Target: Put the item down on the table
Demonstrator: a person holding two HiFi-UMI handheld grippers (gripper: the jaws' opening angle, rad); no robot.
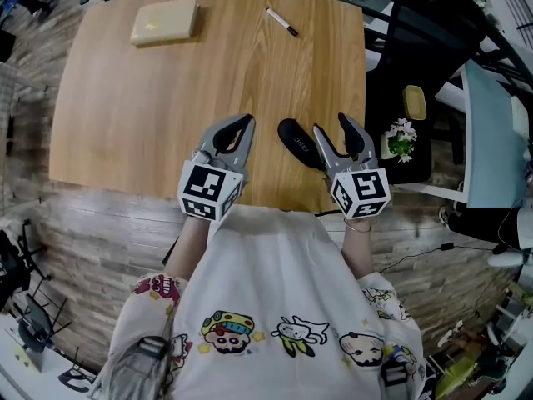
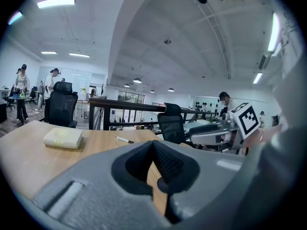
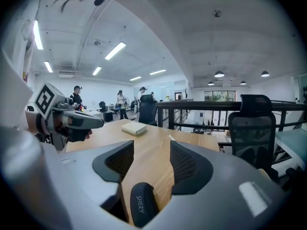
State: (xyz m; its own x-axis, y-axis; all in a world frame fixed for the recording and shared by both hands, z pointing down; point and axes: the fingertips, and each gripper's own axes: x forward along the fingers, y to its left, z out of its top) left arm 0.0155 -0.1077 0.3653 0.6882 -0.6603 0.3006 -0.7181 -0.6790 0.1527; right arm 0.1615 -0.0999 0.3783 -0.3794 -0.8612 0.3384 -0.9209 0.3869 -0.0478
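Note:
A black oblong item (image 1: 296,140) marked "SHERY" lies on the wooden table (image 1: 150,115) near its front edge. My right gripper (image 1: 331,125) stands open just right of it, its left finger beside and partly over the item's near end. In the right gripper view the item (image 3: 141,209) shows low between the jaws, near their base, with neither pad (image 3: 184,164) touching it and bare table in the gap of my right gripper (image 3: 146,162). To the left, my left gripper (image 1: 247,122) is shut with nothing in it; its pads meet at the tips of my left gripper (image 2: 154,145).
A beige block (image 1: 164,22) lies at the table's far left and a pen (image 1: 281,22) at the far middle. A black office chair (image 1: 416,48) and a small potted plant (image 1: 401,138) stand past the table's right edge. People stand far off in the room.

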